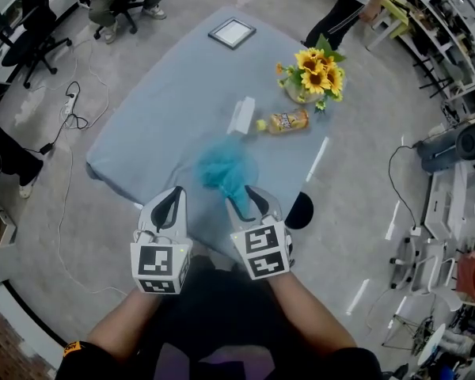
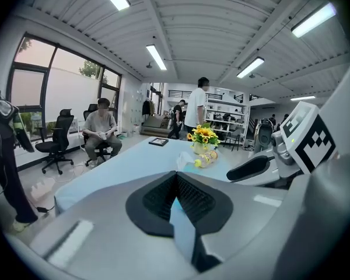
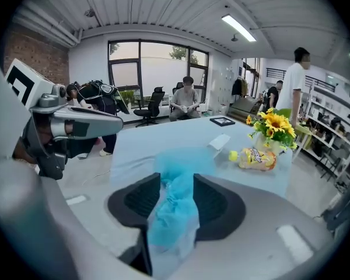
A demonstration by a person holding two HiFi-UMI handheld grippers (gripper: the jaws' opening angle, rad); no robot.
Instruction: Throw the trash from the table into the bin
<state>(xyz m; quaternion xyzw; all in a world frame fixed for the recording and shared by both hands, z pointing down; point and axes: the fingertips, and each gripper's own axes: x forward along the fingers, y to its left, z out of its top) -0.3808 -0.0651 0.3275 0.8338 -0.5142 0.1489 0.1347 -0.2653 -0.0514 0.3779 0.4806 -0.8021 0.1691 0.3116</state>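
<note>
Low centre of head view, my right gripper (image 1: 245,200) has jaws approx half apart w/ blue mesh wad (image 1: 224,169) between, not clamped, at table (image 1: 158,109) edge. Left gripper (image 1: 172,200) closed, empty. Bottle (image 1: 289,121) & white packet (image 1: 241,115) still on table; no bin seen, so prob. nothing binned yet.

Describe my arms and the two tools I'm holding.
Left tool and right tool are light grey shells with black ribbed pads. Each carries a white cube with black square markers. Dark short sleeves, one with an orange patch.
</note>
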